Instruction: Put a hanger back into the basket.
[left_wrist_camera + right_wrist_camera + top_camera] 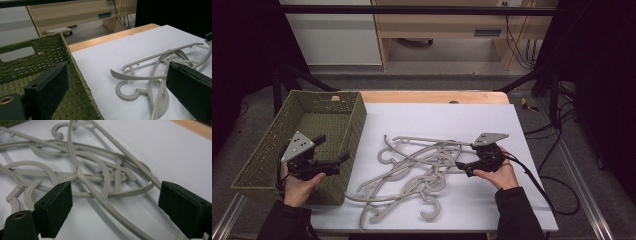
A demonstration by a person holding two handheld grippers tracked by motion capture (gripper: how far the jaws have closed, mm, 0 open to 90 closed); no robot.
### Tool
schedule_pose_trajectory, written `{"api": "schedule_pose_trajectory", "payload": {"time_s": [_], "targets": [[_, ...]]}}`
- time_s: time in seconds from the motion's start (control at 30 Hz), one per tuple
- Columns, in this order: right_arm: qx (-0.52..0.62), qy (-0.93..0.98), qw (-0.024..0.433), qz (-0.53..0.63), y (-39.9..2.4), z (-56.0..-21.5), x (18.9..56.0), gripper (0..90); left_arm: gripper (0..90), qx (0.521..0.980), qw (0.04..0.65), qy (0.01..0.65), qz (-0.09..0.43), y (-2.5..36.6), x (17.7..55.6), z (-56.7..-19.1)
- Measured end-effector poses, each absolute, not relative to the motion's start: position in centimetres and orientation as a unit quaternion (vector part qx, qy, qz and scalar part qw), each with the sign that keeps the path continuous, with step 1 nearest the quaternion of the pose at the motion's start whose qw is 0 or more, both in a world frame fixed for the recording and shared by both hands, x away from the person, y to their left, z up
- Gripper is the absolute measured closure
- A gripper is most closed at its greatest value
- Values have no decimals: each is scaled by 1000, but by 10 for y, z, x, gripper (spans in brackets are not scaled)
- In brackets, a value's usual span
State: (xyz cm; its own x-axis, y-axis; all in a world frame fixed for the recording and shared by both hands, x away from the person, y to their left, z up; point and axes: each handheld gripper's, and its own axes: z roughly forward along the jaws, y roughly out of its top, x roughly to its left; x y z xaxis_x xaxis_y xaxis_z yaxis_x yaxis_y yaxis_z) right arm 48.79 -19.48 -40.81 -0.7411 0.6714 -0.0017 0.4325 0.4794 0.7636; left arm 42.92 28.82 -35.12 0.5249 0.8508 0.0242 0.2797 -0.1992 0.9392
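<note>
The right hand-held gripper (115, 212) is hanging low over the desk (512, 130) with its jaws spread, straddling one grey arm of the tangled hangers (412, 170) without pinching it. That arm is running diagonally under the jaws, hooks curling various ways. Lifting one hanger could be dragging the interlocked pile along. The left hand-held gripper (334, 150) is hovering released at the basket (354, 125) wall.

So there's a tangled heap of grey plastic coat hangers (412, 170) on a white sheet (492, 125), next to a green woven rectangular basket (357, 120). The right gripper (460, 165) sits at the heap's right edge, jaws apart. The left gripper (333, 148) hovers over the basket's near right corner, jaws apart too.
</note>
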Motion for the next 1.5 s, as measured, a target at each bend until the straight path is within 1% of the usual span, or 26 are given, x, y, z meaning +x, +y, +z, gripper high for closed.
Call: {"api": "schedule_pose_trajectory", "payload": {"time_s": [0.03, 0.07, 0.13, 0.2, 0.23, 0.27, 0.33, 0.4, 0.53, 0.63, 0.73, 0.77, 0.8, 0.83, 0.87, 0.9, 1.13, 1.17, 1.2, 1.23, 1.27, 1.3, 1.37, 1.43, 1.5], "targets": [[326, 846, 152, 392, -195, -408, 488, 126, 39, 719, 496, 393, 288, 288, 429, -351], [322, 856, 149, 377, -192, -413, 491, 159, 39, 720, 495, 392, 287, 288, 429, -352], [318, 863, 147, 364, -189, -417, 494, 181, 39, 725, 490, 390, 287, 287, 430, -352], [313, 871, 139, 353, -187, -422, 497, 230, 39, 724, 491, 390, 287, 287, 430, -352], [313, 871, 139, 353, -187, -422, 497, 230, 39, 724, 491, 390, 287, 287, 430, -352], [307, 879, 128, 342, -185, -425, 500, 264, 39, 724, 492, 390, 287, 286, 430, -352], [311, 886, 110, 324, -182, -429, 502, 278, 40, 725, 492, 389, 286, 286, 430, -352], [302, 895, 106, 312, -180, -434, 505, 278, 40, 726, 491, 388, 286, 286, 430, -352], [293, 906, 96, 292, -179, -442, 511, 326, 40, 727, 491, 386, 285, 285, 430, -353], [288, 909, 83, 289, -177, -447, 514, 382, 40, 728, 490, 386, 284, 286, 430, -353], [287, 913, 64, 282, -176, -451, 517, 458, 41, 728, 491, 385, 284, 286, 430, -353], [287, 915, 65, 277, -175, -452, 517, 471, 41, 728, 491, 385, 284, 286, 430, -352], [282, 917, 64, 273, -176, -453, 518, 505, 41, 728, 492, 384, 285, 286, 430, -352], [282, 917, 64, 273, -176, -453, 518, 505, 41, 728, 492, 384, 285, 286, 430, -352], [278, 920, 62, 270, -176, -453, 518, 573, 41, 728, 492, 384, 285, 286, 430, -352], [271, 923, 63, 267, -177, -453, 518, 601, 41, 728, 492, 383, 285, 287, 430, -353], [246, 927, 49, 280, -179, -450, 515, 699, 42, 728, 493, 380, 286, 287, 429, -352], [246, 927, 49, 280, -179, -450, 515, 699, 42, 728, 493, 380, 286, 287, 429, -352], [241, 929, 57, 275, -180, -449, 514, 738, 42, 729, 494, 379, 285, 287, 429, -352], [241, 929, 57, 275, -180, -449, 514, 738, 42, 729, 494, 379, 285, 287, 429, -352], [237, 931, 51, 273, -181, -447, 513, 781, 42, 729, 494, 379, 285, 287, 429, -352], [235, 931, 48, 275, -182, -447, 513, 800, 42, 729, 494, 378, 285, 287, 429, -352], [240, 928, 45, 281, -181, -446, 512, 806, 42, 730, 494, 377, 285, 287, 429, -352], [244, 925, 67, 282, -184, -443, 512, 810, 43, 729, 495, 377, 287, 287, 428, -351], [245, 923, 73, 287, -186, -441, 511, 812, 43, 729, 495, 376, 287, 287, 428, -351]]}}
